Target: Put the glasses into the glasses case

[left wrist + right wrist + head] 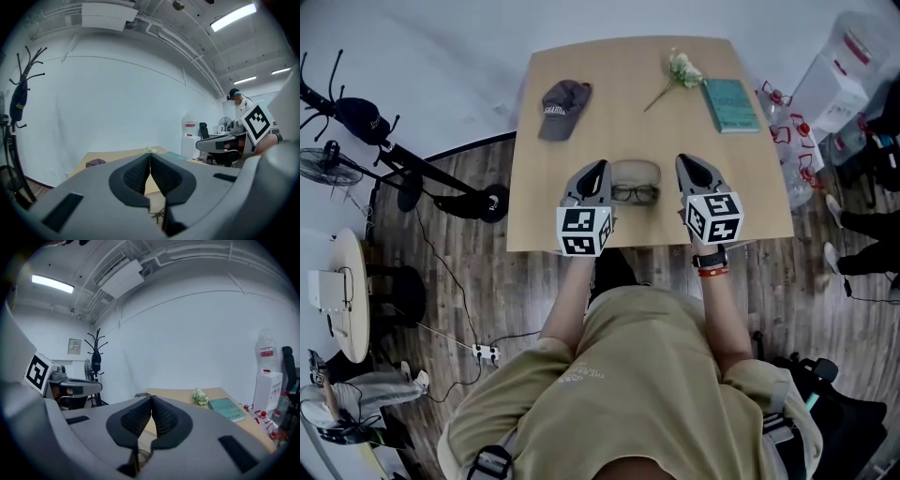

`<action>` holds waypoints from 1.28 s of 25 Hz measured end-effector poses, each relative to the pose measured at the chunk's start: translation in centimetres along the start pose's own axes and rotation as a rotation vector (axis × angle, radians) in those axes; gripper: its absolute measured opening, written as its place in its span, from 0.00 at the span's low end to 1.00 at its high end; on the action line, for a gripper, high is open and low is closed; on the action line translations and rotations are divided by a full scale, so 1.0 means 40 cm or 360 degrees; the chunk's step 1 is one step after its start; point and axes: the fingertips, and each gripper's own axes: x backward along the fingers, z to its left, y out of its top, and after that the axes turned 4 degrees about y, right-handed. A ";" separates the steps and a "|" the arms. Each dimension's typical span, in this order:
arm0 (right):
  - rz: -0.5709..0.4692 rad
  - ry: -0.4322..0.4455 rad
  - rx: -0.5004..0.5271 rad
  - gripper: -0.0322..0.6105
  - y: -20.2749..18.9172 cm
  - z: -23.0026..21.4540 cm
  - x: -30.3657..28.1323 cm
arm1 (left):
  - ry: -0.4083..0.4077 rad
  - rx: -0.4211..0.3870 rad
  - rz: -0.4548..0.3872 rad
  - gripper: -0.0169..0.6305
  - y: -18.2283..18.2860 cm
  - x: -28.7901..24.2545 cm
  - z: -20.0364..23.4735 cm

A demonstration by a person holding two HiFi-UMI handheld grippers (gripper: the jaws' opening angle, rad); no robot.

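Dark-framed glasses [635,193] lie on the wooden table [581,141] near its front edge. A tan oval glasses case [635,172] sits just behind them, touching or nearly so. My left gripper [597,170] hovers to the left of both, shut with nothing in it; its pads meet at the tips [149,155]. On the other side of the glasses and case my right gripper [687,164] hovers, also shut and empty, tips together [151,399]. A bit of the glasses [159,215] shows below the left gripper's pads.
A dark cap [562,105] lies at the table's back left, a white flower [680,70] at the back middle, a teal book [730,103] at the back right. Water bottles [787,141] stand off the right edge, a fallen coat rack [403,169] to the left.
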 end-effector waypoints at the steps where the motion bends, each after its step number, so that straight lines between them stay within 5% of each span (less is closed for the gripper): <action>1: -0.0008 -0.0007 -0.0004 0.08 0.000 0.001 0.001 | 0.0002 0.0001 -0.0003 0.06 0.000 0.002 0.001; 32: 0.0058 0.0026 -0.0119 0.07 -0.053 0.025 -0.036 | -0.0019 0.0013 0.0045 0.06 -0.034 -0.015 0.006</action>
